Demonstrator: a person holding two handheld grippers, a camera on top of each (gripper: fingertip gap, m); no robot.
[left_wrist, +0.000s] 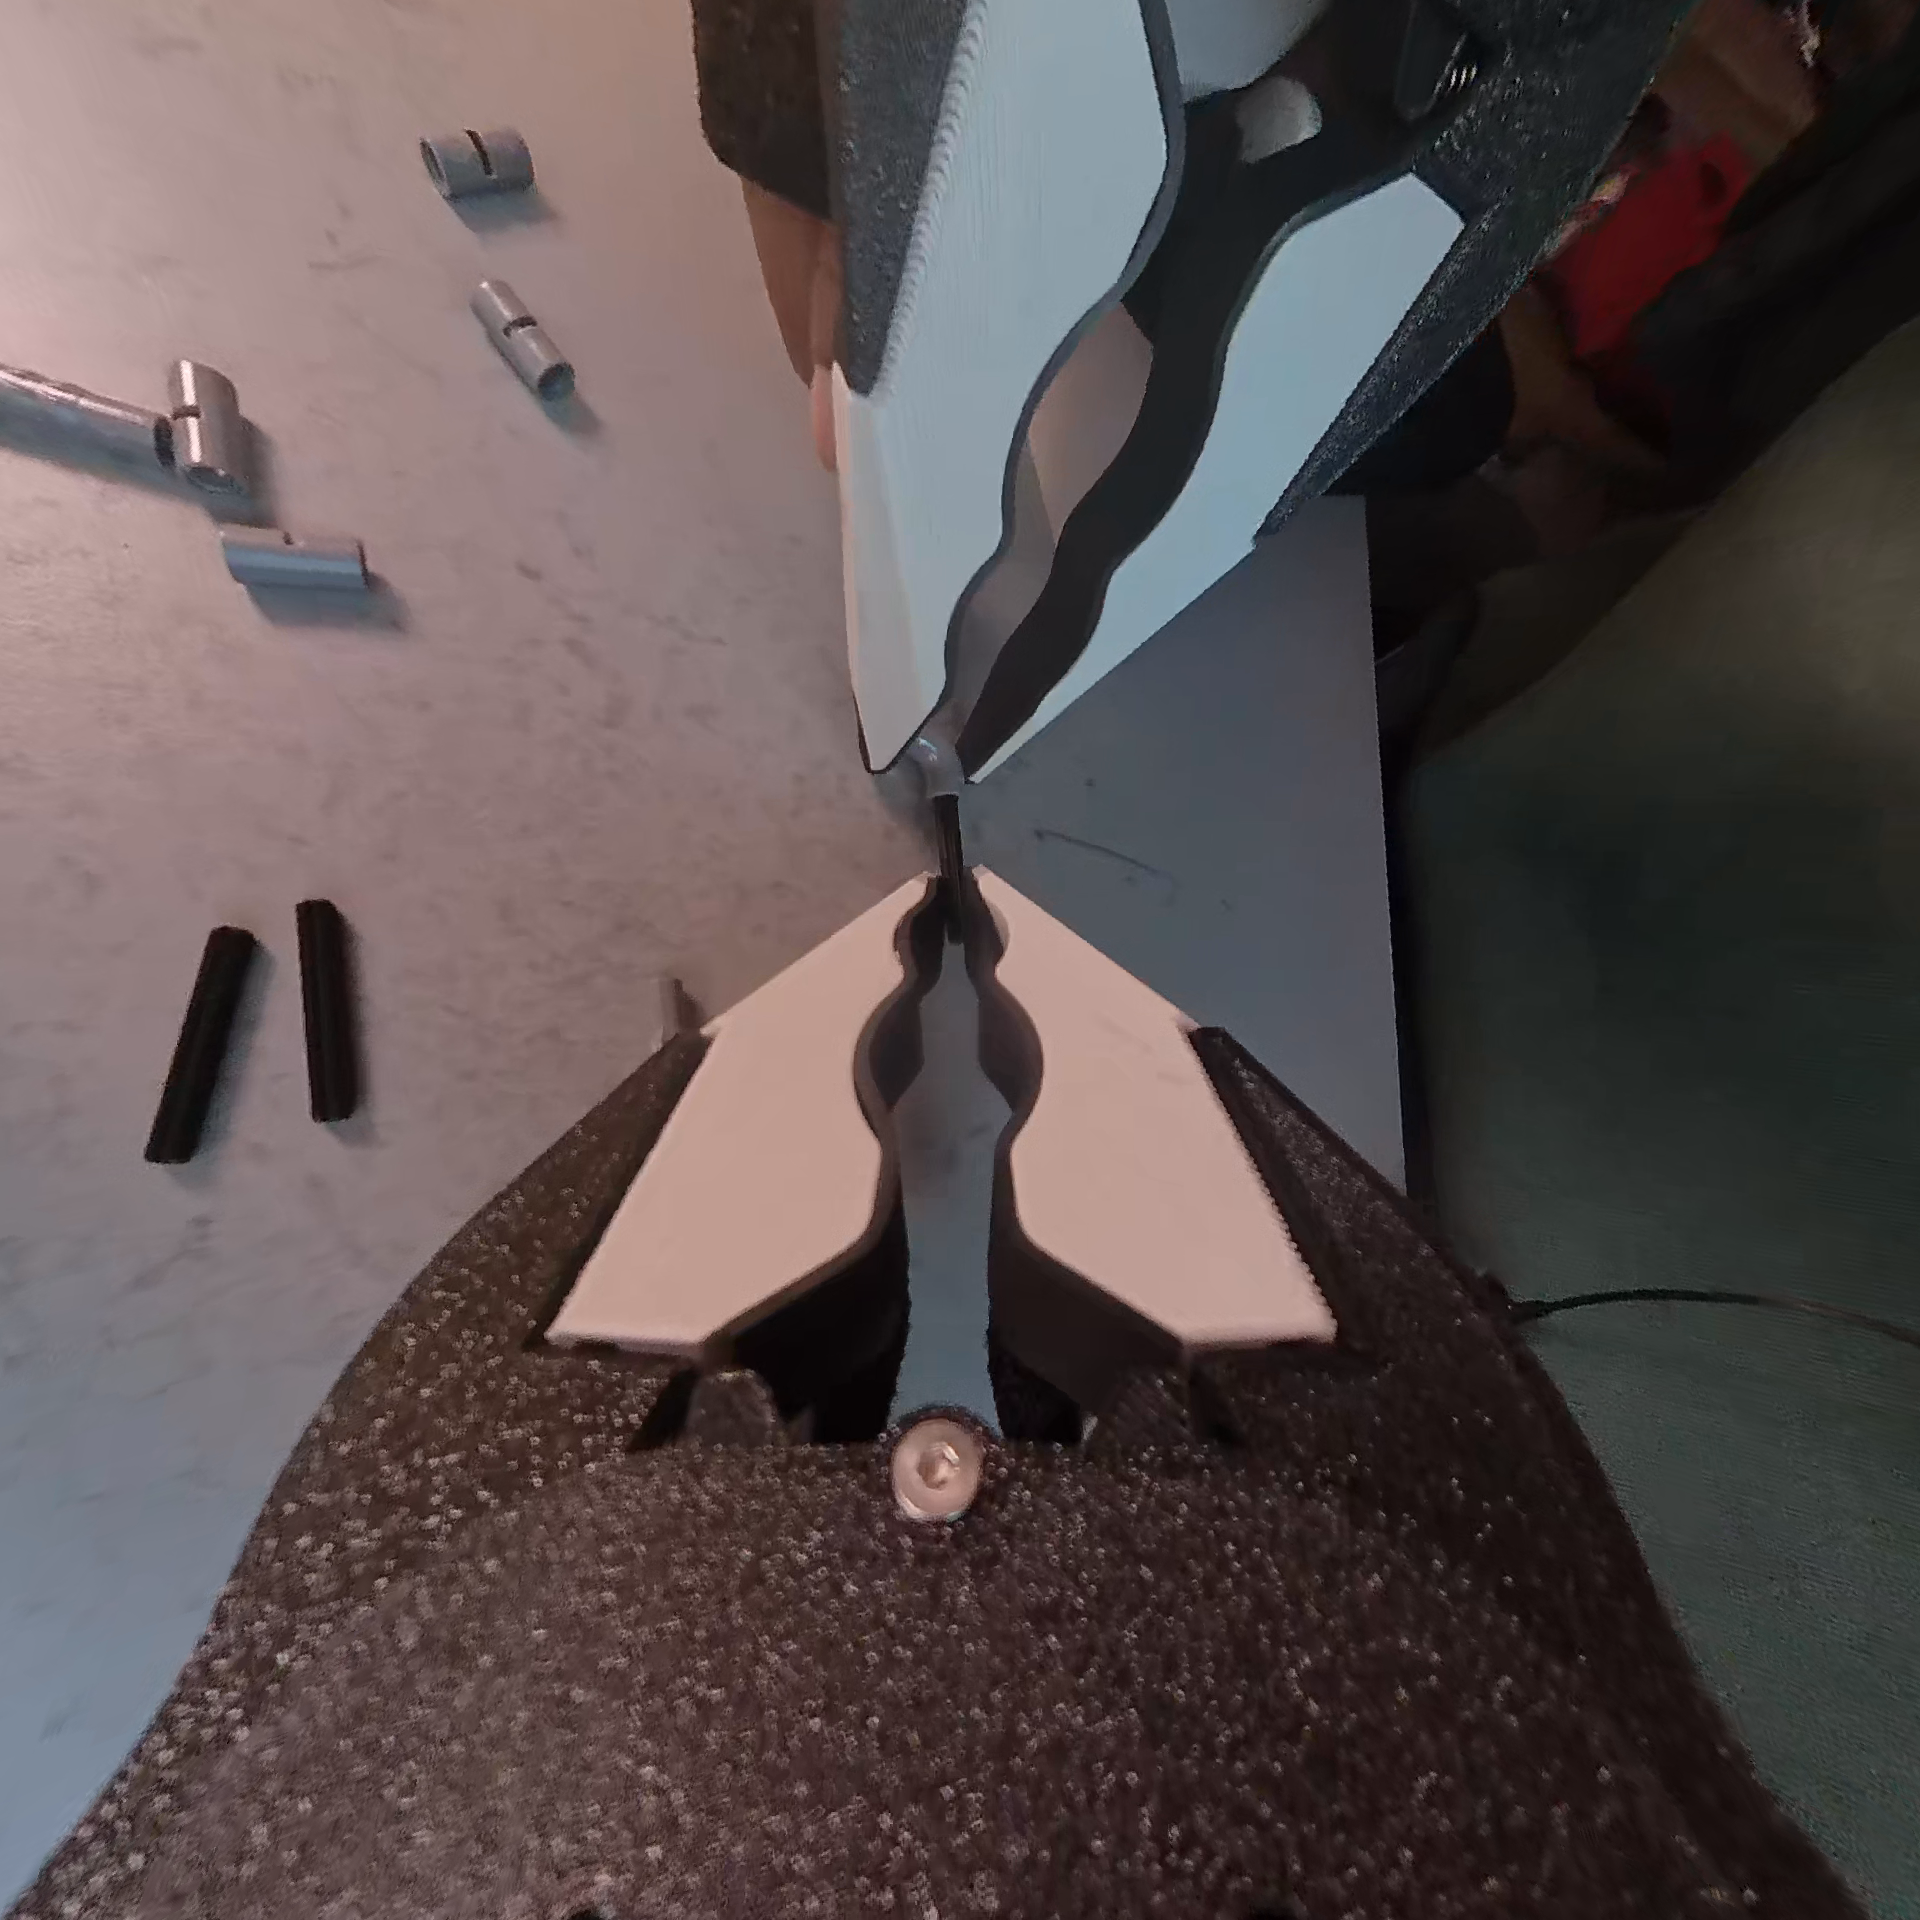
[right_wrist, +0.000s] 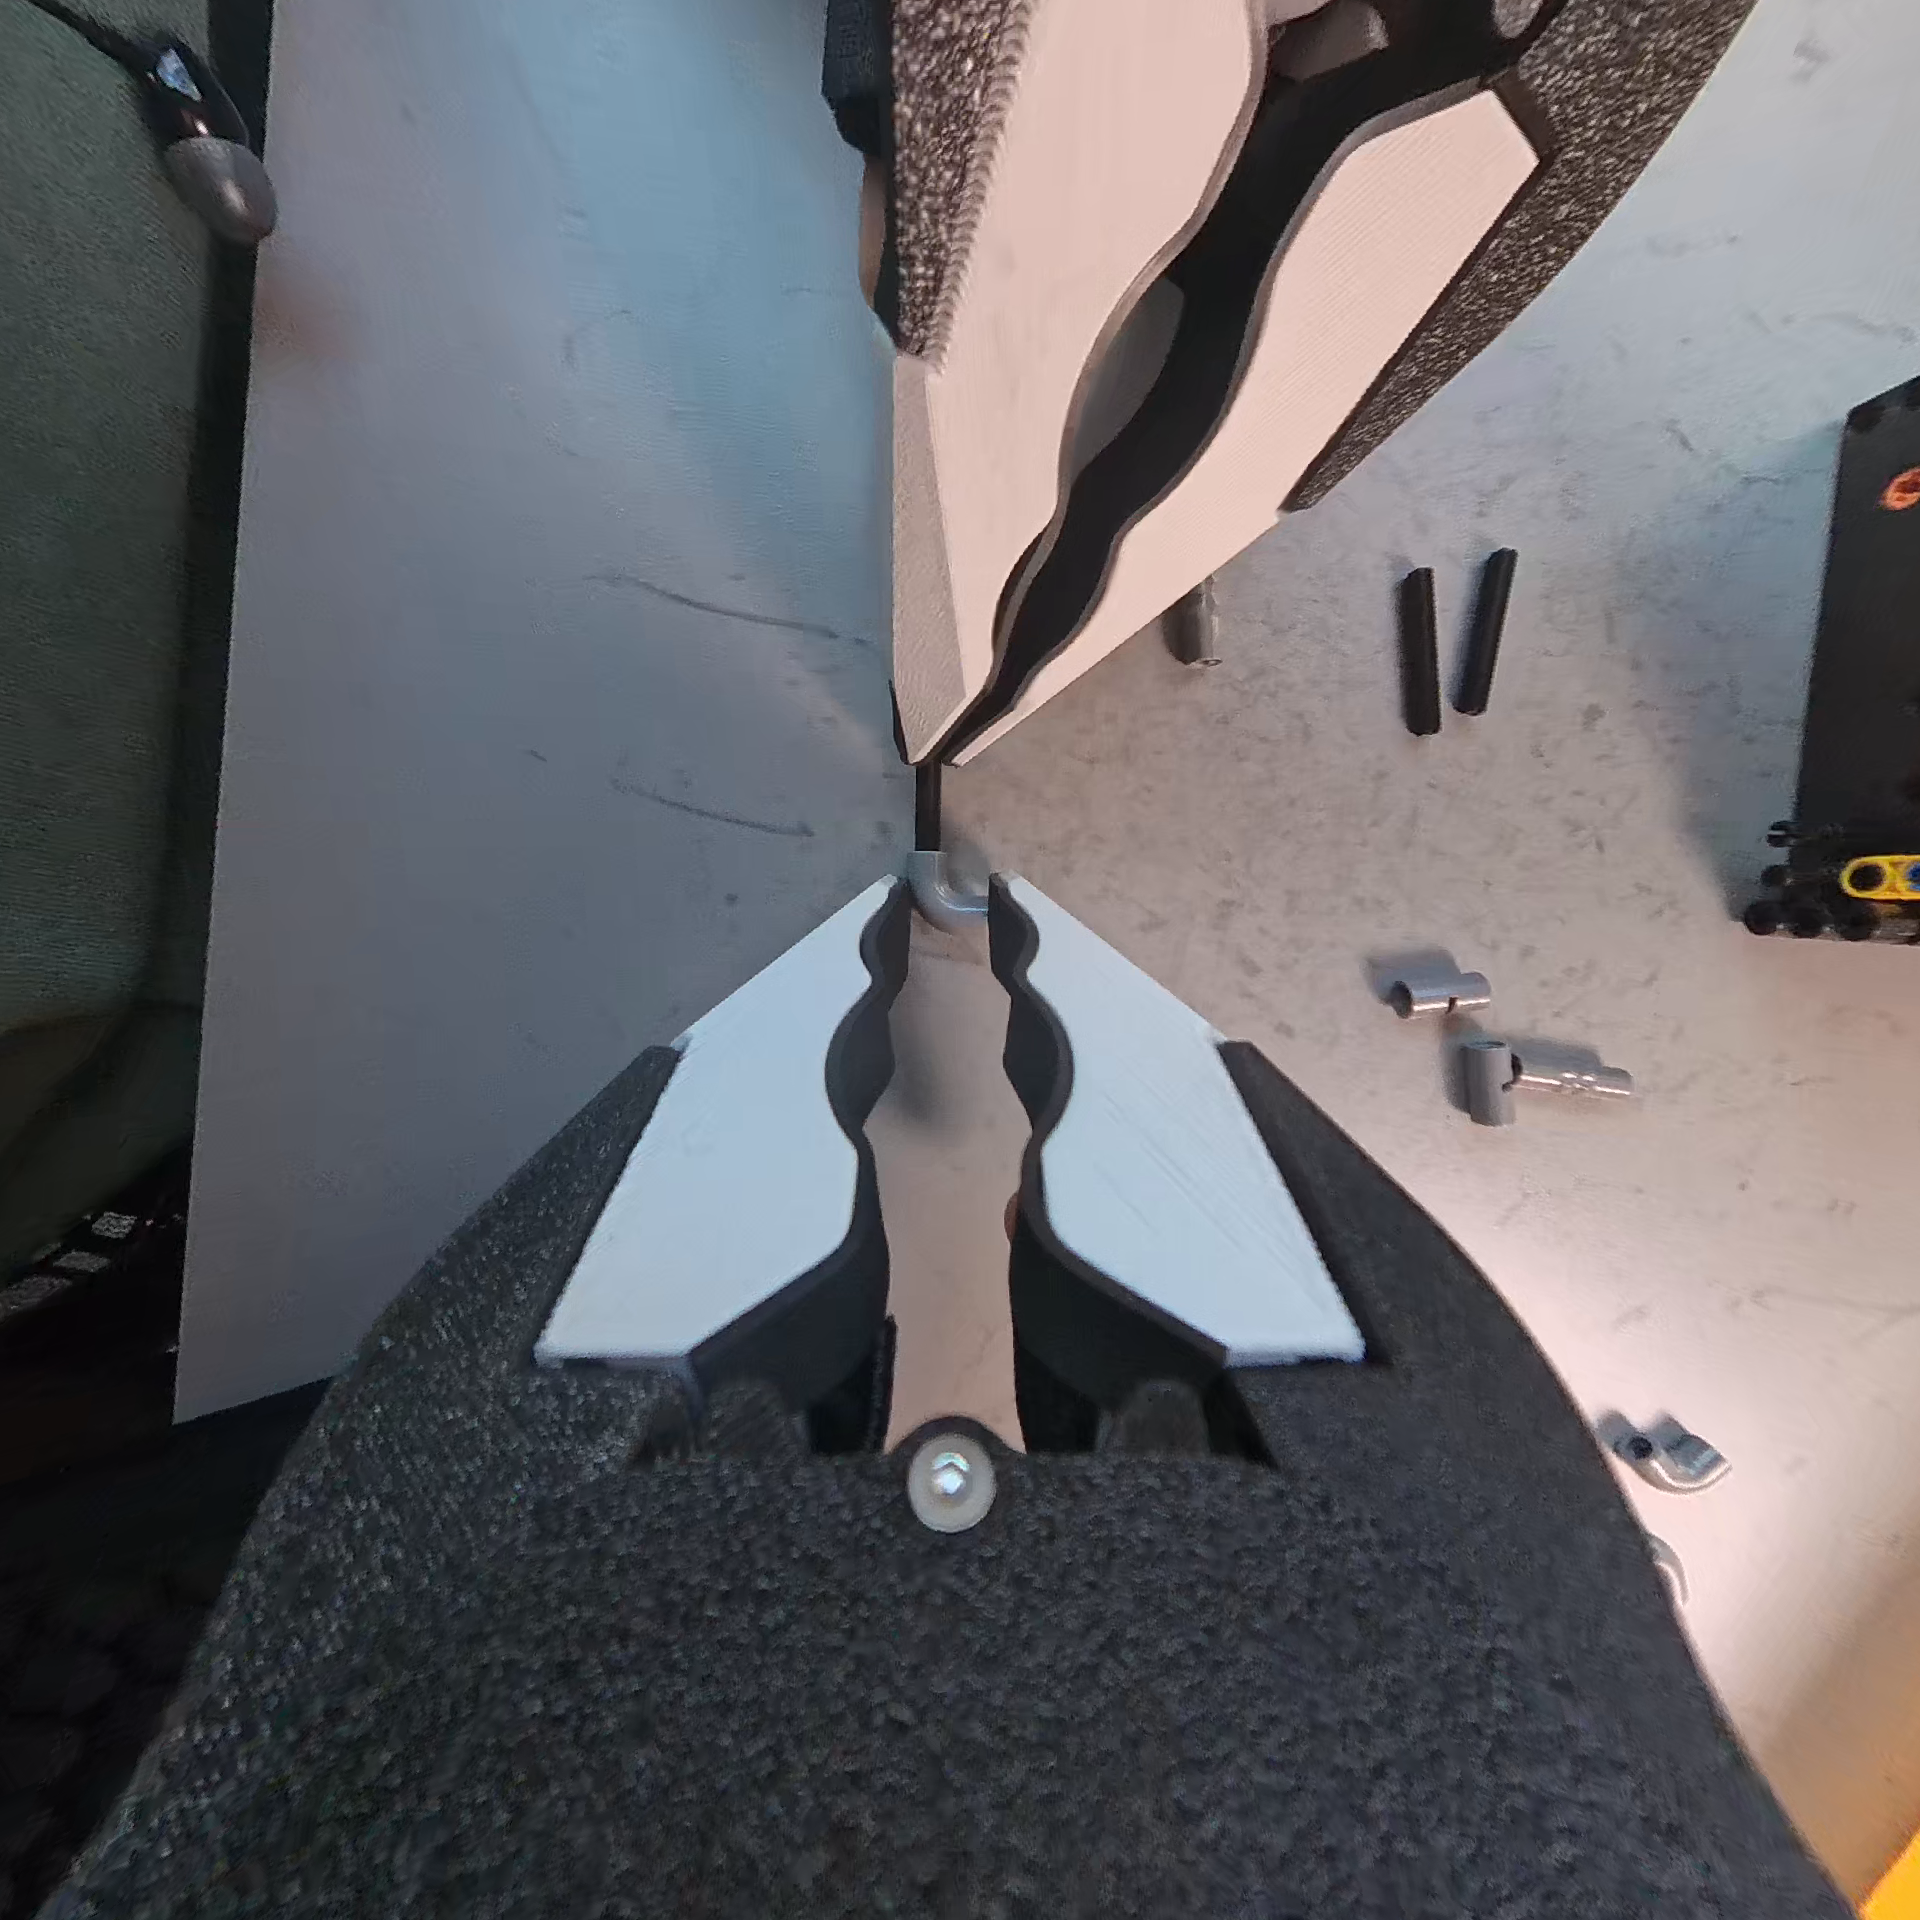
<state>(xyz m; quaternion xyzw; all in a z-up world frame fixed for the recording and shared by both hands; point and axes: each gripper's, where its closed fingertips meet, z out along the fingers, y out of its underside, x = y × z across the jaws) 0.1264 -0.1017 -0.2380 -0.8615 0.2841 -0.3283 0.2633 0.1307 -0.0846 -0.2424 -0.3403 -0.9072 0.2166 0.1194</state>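
Gripping the thin black axle (left_wrist: 950, 868) in my left gripper (left_wrist: 951, 914), fingers pinched narrow on its near end, I see its long axis run straight into the grey elbow connector (right_wrist: 948, 891) clamped by my right gripper (right_wrist: 943, 896) above the counter (left_wrist: 468, 727).

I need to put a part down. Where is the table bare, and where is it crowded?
Bare: the smooth table strip between its outer edge and the two meeting grippers. Crowded: the speckled side, with two black rods, grey connectors and a black block.
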